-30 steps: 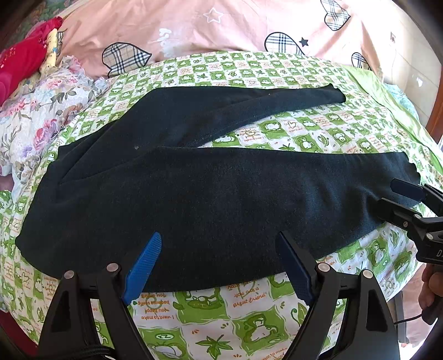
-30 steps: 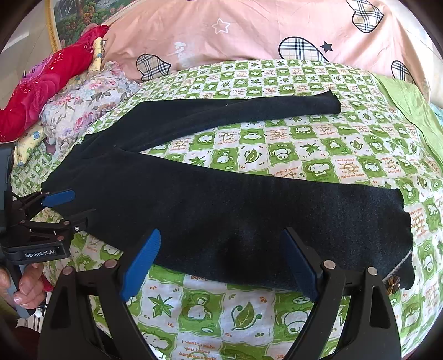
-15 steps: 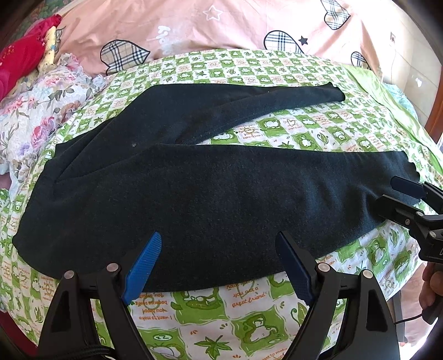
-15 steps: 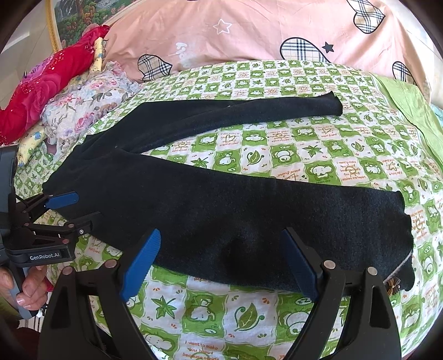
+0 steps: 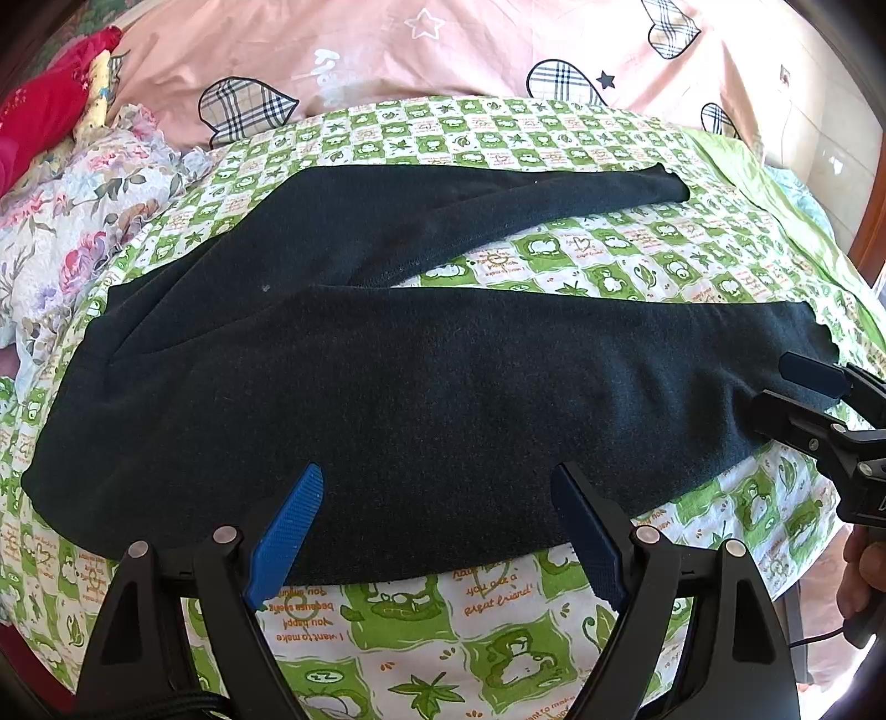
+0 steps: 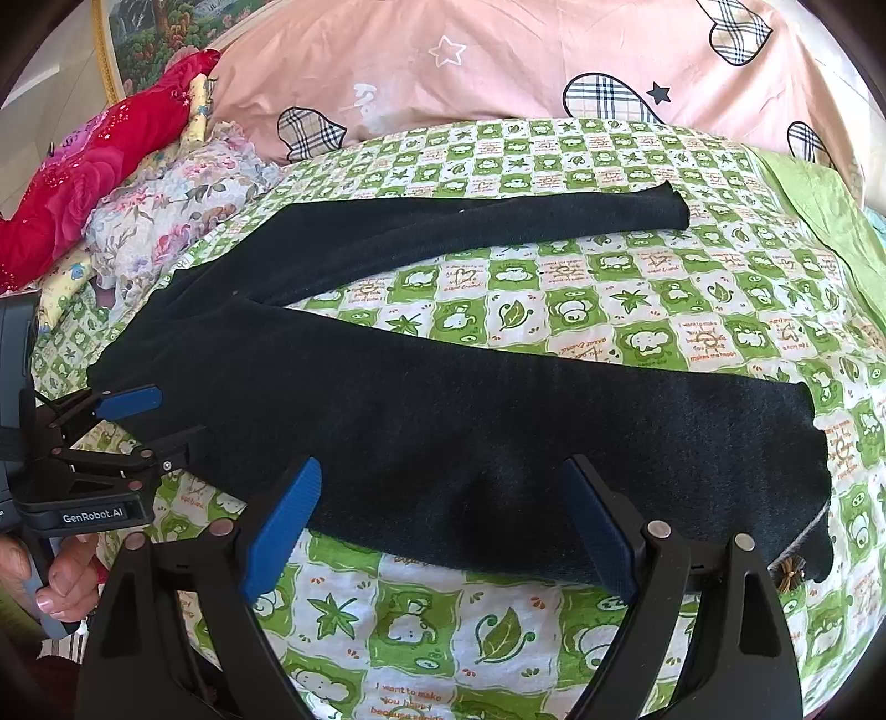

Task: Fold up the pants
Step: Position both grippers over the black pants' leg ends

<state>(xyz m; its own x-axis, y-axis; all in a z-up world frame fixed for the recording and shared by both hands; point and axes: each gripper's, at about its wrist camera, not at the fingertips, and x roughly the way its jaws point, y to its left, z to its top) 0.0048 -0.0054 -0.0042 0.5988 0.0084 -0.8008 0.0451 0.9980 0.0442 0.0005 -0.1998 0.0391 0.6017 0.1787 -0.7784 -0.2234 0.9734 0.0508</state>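
Note:
Black pants (image 5: 421, 376) lie flat on the green checked bedsheet (image 5: 637, 260), waist to the left, both legs spread apart toward the right; they also show in the right wrist view (image 6: 498, 432). My left gripper (image 5: 437, 487) is open and empty, its blue fingers just over the near edge of the near leg, toward the waist. My right gripper (image 6: 443, 482) is open and empty over the same leg's near edge, closer to the cuff. Each gripper also shows in the other's view, the right one (image 5: 786, 399) at the cuff, the left one (image 6: 149, 421) at the waist.
A pink quilt with plaid hearts (image 5: 443, 50) lies along the back. Floral bedding (image 5: 83, 221) and a red cloth (image 6: 99, 171) are piled at the left. A light green sheet (image 6: 819, 205) lies at the far right. The bed's front edge is just below the grippers.
Both grippers have crept slightly forward toward the near leg and both stay open. The pants have not moved.

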